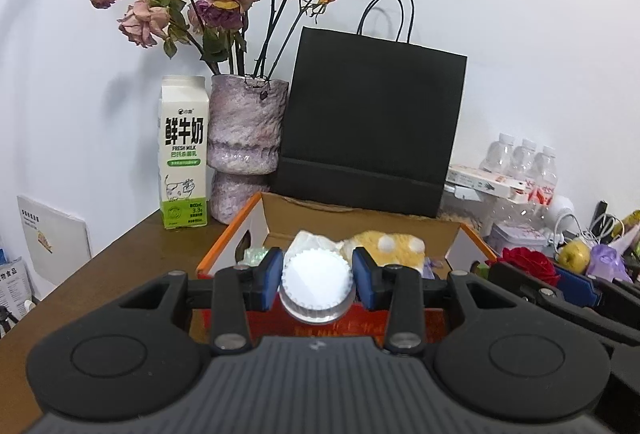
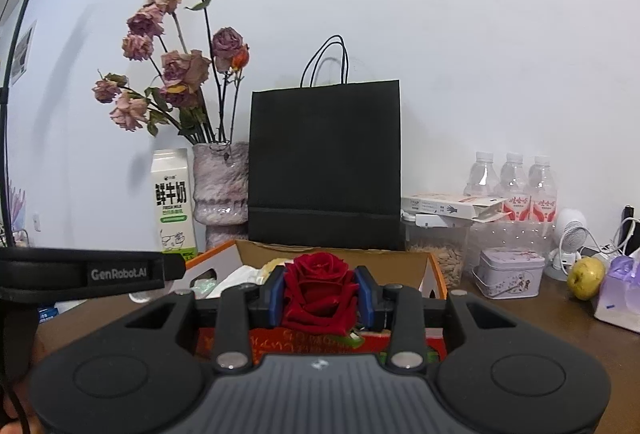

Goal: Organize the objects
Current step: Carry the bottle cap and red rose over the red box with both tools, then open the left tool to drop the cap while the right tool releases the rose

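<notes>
Mid-task, both tools loaded. My left gripper (image 1: 317, 280) is clamped on a white-capped bottle (image 1: 317, 284), blue pads pressing its ridged cap from either side; I see the cap end-on, body mostly hidden below. My right gripper (image 2: 320, 296) is closed partway around a red rose (image 2: 320, 286), pads squeezing the bloom on both sides, a bit of green leaf showing under it.

Both items sit right between their fingers, held above the near edge of the open cardboard box (image 2: 434, 266) with the orange rim. Box already has stuff in it: a yellow sponge-like piece (image 1: 394, 248), white crumpled wrapping (image 1: 308, 240), something pale green at the left corner. So some sorting looks done; bottle and rose are not placed yet, as I judge it.

Left over on the table (image 1: 120, 266) to the right: a green apple (image 2: 588, 276), a small patterned tin (image 2: 510, 270), a purple tissue pack (image 2: 622, 286), a little white fan, a clear jar. Whether those go in too, I can't tell.

Behind the box stand a black paper bag (image 1: 372, 130), a vase of dried roses (image 1: 244, 138) and a milk carton (image 1: 185, 150), all upright, against the wall.
</notes>
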